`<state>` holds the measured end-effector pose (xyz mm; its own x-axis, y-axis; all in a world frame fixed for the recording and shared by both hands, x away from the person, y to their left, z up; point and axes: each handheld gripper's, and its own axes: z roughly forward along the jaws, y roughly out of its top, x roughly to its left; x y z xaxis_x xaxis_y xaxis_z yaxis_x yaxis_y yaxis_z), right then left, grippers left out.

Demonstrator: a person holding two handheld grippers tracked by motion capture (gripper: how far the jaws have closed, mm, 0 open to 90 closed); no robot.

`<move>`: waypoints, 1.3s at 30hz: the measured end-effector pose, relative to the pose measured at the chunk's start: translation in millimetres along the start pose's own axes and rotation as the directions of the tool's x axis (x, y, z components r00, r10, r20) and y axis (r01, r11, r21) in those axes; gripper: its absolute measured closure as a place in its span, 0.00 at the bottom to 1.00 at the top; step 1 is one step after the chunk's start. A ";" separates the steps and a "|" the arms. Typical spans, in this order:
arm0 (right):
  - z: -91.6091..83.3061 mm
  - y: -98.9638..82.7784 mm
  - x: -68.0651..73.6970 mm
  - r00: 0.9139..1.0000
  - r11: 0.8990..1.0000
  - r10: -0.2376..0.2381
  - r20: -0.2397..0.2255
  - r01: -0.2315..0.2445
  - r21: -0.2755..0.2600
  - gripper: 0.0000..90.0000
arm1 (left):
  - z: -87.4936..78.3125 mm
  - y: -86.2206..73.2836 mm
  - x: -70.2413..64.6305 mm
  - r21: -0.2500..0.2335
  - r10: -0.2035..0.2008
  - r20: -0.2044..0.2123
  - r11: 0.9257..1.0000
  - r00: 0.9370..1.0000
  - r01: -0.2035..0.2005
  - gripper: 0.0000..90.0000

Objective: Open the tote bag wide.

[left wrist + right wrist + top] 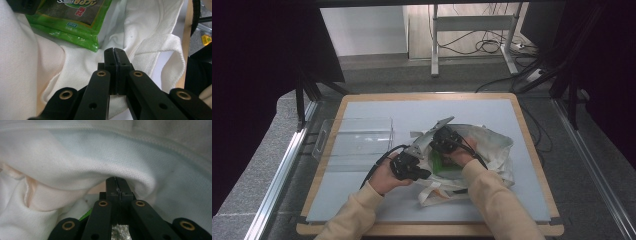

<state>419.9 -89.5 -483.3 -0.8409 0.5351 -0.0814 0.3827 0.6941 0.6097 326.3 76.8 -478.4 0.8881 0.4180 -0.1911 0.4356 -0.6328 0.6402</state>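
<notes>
1. The soft, light white tote bag (pixel 492 145) lies near the table's (pixel 377 107) right edge; we grip hems.
2. The green packet (pixel 75 22) inside looks slippery.
3. Left gripper (pixel 115 53) and right gripper (pixel 116 182) jaws are together; whether they pinch cloth, we cannot tell.

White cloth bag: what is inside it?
A green snack packet lies in the white cloth bag. Cloth folds and both grippers cover the rest, so anything else is hidden.
</notes>
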 end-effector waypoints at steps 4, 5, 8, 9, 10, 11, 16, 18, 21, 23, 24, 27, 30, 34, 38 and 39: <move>3.4 0.9 -4.2 1.000 1.000 0.008 -0.003 -0.008 0.000 0.99 | 0.2 -0.2 0.2 0.001 0.000 -0.001 1.000 1.000 0.000 1.00; 4.2 0.8 -5.4 1.000 1.000 0.014 -0.004 -0.014 0.002 0.99 | 0.2 -0.2 0.3 0.001 0.000 -0.001 1.000 1.000 0.000 1.00; 4.8 0.3 -7.0 1.000 1.000 0.025 -0.007 -0.025 0.002 0.99 | 0.4 -0.4 0.5 0.001 -0.001 0.000 1.000 1.000 0.001 1.00; 4.6 0.2 -7.5 1.000 1.000 0.026 -0.007 -0.026 0.001 0.99 | 0.4 -0.4 0.5 0.002 -0.001 0.001 1.000 1.000 0.001 1.00; 4.5 0.0 -7.8 1.000 1.000 0.029 -0.010 -0.029 -0.002 0.99 | 0.5 -0.4 0.5 0.003 0.000 0.001 1.000 1.000 0.000 1.00; 4.4 -0.3 -9.0 1.000 1.000 0.024 -0.006 -0.024 -0.006 0.99 | 0.6 -0.3 0.4 0.003 0.000 0.000 1.000 1.000 0.000 1.00; 4.5 -1.1 -13.6 0.999 0.999 0.045 0.004 -0.045 -0.011 0.99 | 1.0 -0.2 0.2 0.006 0.002 -0.001 1.000 1.000 -0.002 1.00; 5.0 -1.3 -14.5 0.999 0.999 0.048 0.005 -0.048 -0.010 0.99 | 1.0 -0.2 0.2 0.006 0.001 -0.001 1.000 1.000 -0.001 1.00; 5.9 -1.3 -14.7 0.999 0.999 0.048 0.005 -0.048 -0.011 0.99 | 1.1 -0.3 0.6 0.006 -0.002 0.000 1.000 1.000 0.002 1.00; 4.9 -1.3 -14.2 0.999 0.999 0.051 0.004 -0.051 -0.009 0.99 | 1.0 -0.5 1.0 0.002 -0.004 0.001 1.000 1.000 0.004 1.00; 3.2 -1.4 -13.5 0.998 0.998 0.057 0.002 -0.057 -0.007 0.99 | 0.9 -0.6 1.2 0.001 -0.004 0.002 1.000 1.000 0.004 1.00; -6.9 -1.6 -11.3 0.999 0.999 0.047 0.003 -0.047 -0.012 0.99 | 1.0 -0.7 1.3 0.001 -0.005 0.001 1.000 1.000 0.005 1.00; -28.8 -3.5 -9.2 0.999 0.999 0.048 -0.001 -0.048 -0.023 0.99 | 0.6 -0.7 2.7 0.006 0.003 -0.002 1.000 1.000 -0.003 1.00; -55.0 -14.0 -8.3 0.999 0.999 0.036 0.019 -0.036 -0.007 0.99 | 0.5 -0.6 2.6 0.007 0.004 -0.004 1.000 1.000 -0.004 1.00; -78.3 -33.3 -9.2 0.998 0.998 0.057 0.037 -0.058 0.032 0.99 | 1.2 -0.6 2.3 -0.004 -0.008 -0.002 1.000 1.000 0.008 1.00; -83.0 -38.3 -9.6 0.998 0.997 0.058 0.040 -0.060 0.040 0.99 | 1.2 -0.7 2.4 -0.003 -0.013 -0.002 1.000 1.000 0.013 1.00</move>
<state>381.5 -161.2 -440.4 -0.8012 0.5934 -0.0771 0.4473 0.6795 0.5816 328.3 77.4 -480.2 0.8823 0.4271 -0.1980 0.4463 -0.6253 0.6401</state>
